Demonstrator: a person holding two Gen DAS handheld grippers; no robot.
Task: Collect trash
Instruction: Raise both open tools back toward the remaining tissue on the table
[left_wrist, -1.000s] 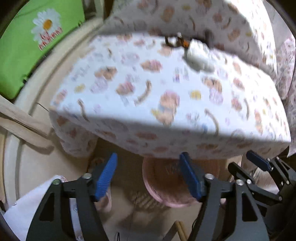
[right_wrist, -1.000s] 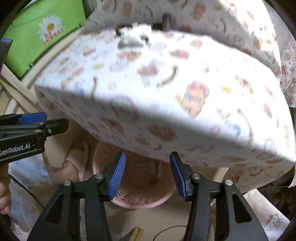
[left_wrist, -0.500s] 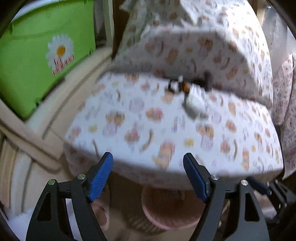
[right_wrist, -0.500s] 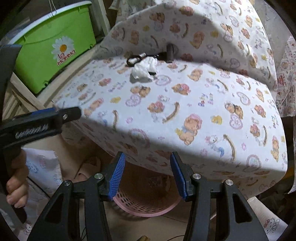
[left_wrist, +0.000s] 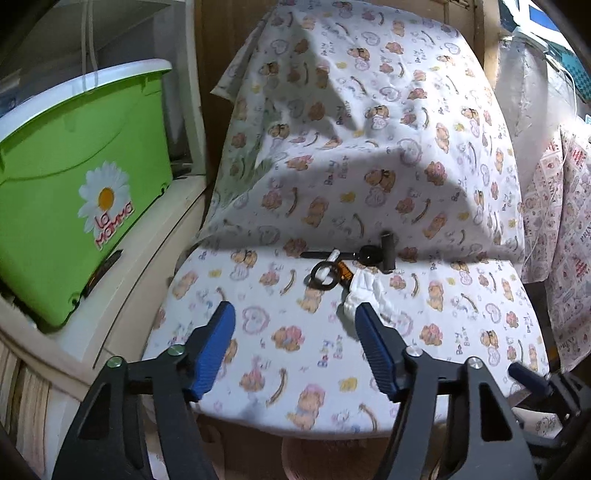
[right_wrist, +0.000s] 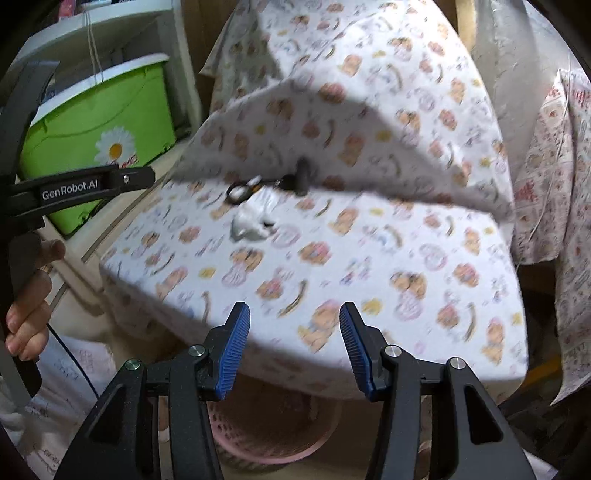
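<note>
Both tongs hold nothing: left tongs (left_wrist: 295, 347) closing, right tongs (right_wrist: 293, 347) apart. The crumpled tissue (left_wrist: 364, 291), seemingly paper, lies on the cushion (left_wrist: 443, 325) just beyond the left tongs.

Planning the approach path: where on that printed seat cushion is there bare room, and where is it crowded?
Free: the seat cushion front and left, from its front edge back toward the clutter. Crowded: the rear strip along the back cushion, where the crumpled tissue, black ring and black cylinder sit. Neither gripper holds anything.
</note>
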